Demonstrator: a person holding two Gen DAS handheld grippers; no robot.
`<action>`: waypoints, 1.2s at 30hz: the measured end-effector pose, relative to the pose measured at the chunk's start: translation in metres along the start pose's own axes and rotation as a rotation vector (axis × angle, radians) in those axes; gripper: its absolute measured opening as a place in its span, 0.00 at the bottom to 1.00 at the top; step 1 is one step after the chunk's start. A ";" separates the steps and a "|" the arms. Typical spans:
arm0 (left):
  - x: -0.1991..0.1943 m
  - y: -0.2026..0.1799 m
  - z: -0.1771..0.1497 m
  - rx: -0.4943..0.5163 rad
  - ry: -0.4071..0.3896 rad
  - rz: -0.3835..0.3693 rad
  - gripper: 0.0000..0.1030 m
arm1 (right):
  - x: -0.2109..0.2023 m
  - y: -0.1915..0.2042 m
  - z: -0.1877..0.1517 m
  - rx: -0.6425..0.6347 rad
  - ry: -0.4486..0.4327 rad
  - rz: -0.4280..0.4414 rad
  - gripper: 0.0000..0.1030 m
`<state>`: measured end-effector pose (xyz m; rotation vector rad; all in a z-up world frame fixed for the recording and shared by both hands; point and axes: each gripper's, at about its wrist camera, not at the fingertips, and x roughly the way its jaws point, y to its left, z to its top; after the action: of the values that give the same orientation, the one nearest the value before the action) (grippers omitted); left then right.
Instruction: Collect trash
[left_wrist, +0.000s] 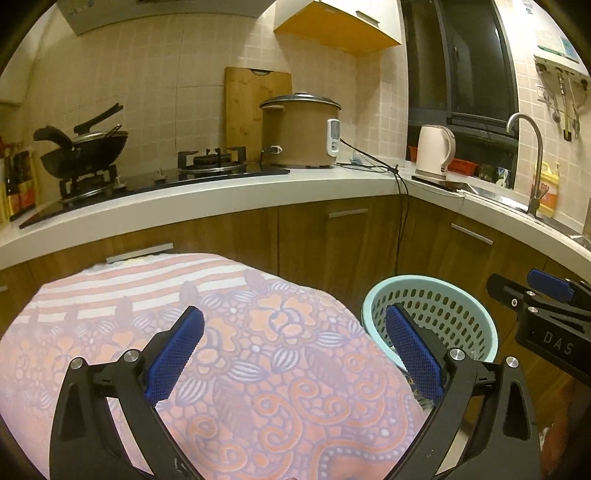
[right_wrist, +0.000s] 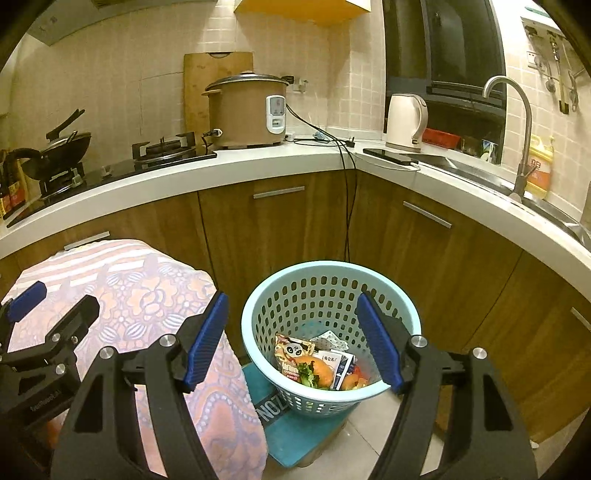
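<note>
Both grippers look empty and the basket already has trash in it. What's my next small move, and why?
Probably pull both grippers back and scan for leftover trash. The left gripper and right gripper stand open with nothing between the pads. The cloth shows no litter on top, and the wrappers and peels already lie inside the basket. Nothing else to pick up shows in either view.

Left gripper (left_wrist: 293, 341) spread wide above patterned pink cloth (left_wrist: 258, 369).
Pale blue perforated plastic basket (left_wrist: 443, 295) stands just right.
</note>
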<state>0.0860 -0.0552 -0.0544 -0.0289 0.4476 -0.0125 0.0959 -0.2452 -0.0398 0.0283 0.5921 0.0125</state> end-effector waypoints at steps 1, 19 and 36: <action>0.000 0.001 0.000 -0.002 0.002 -0.002 0.93 | -0.001 0.001 0.000 0.002 -0.001 -0.002 0.66; 0.002 0.008 0.000 -0.038 0.015 -0.019 0.93 | 0.000 -0.002 -0.001 0.006 0.006 -0.002 0.66; 0.002 0.008 0.000 -0.037 0.013 -0.020 0.93 | 0.000 -0.004 -0.001 0.018 0.008 -0.008 0.66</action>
<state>0.0882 -0.0471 -0.0558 -0.0696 0.4602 -0.0241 0.0950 -0.2496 -0.0411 0.0435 0.6007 -0.0004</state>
